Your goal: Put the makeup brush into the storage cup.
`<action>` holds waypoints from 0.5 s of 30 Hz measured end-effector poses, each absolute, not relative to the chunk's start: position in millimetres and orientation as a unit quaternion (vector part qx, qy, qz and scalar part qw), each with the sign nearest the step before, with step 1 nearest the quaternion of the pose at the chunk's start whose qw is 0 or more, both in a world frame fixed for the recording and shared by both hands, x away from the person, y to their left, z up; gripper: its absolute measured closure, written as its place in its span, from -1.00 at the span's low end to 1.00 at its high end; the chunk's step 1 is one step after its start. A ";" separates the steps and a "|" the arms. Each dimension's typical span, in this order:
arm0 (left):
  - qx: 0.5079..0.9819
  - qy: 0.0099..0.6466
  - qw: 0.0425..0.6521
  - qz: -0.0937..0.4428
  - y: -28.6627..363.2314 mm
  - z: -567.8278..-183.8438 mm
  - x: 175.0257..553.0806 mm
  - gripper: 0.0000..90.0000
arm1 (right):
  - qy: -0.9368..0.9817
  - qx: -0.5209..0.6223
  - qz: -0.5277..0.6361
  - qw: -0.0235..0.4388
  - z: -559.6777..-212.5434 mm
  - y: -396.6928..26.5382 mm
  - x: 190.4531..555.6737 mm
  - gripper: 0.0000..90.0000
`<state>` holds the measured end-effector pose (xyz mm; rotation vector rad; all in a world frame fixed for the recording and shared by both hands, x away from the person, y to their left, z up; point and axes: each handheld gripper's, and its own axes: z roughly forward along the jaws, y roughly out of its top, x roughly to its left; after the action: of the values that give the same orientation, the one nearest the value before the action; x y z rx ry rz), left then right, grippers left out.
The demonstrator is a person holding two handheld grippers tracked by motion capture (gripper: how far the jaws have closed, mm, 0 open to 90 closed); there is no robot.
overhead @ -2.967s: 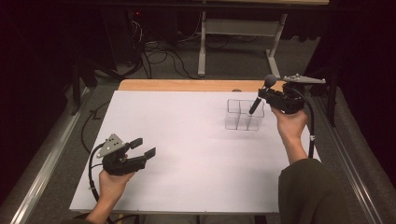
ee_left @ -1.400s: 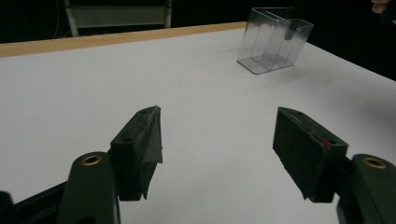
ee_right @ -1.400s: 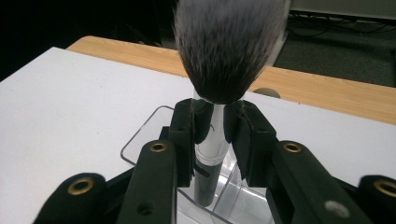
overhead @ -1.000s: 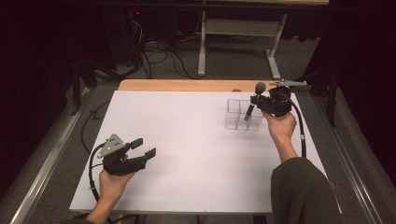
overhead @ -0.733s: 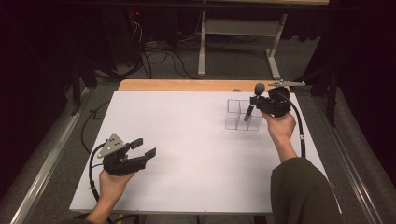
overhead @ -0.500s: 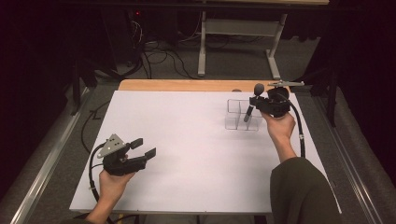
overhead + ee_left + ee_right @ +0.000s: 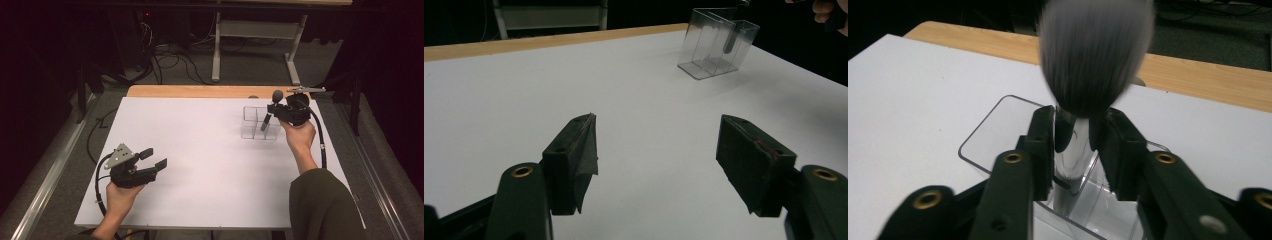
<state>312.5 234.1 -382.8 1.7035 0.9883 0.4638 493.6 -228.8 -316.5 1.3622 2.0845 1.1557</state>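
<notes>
A makeup brush (image 7: 270, 111) with a dark fluffy head (image 7: 1095, 55) stands tilted, its handle down in a compartment of the clear plastic organizer (image 7: 252, 125) at the far right of the white table. My right gripper (image 7: 273, 107) is shut on the brush handle just below the head. Its jaws have just been opening a little, but in the right gripper view (image 7: 1080, 132) the pads still touch the handle on both sides. My left gripper (image 7: 156, 158) rests near the table's front left, open with nothing between its jaws (image 7: 656, 160). The organizer (image 7: 716, 50) is far ahead of it.
The white tabletop (image 7: 200, 150) has a wooden strip (image 7: 200, 91) along its far edge. Behind it are a metal stand's legs (image 7: 295, 55) and cables (image 7: 170, 55) on the dark floor. A metal rail (image 7: 55, 165) runs along the left side.
Since three seconds ago my right gripper has come left and down with the brush, so the handle now sits in the organizer. Over the last second nothing has visibly moved.
</notes>
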 end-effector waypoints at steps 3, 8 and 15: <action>0.713 0.415 0.531 0.195 234.1 -382.7 312.5 -0.27 | 0.737 0.493 0.419 0.196 -316.5 -230.5 493.9 0.28; 0.714 0.414 0.530 0.195 234.2 -382.7 312.5 -0.27 | 0.740 0.490 0.417 0.195 -315.9 -231.4 491.8 0.09; 0.711 0.416 0.533 0.195 234.3 -382.5 312.3 -0.27 | 0.743 0.480 0.422 0.200 -313.7 -230.7 486.3 -0.12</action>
<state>312.3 234.3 -382.5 1.6955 0.9911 0.4641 486.3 -230.7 -313.7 1.3417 2.0768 1.1794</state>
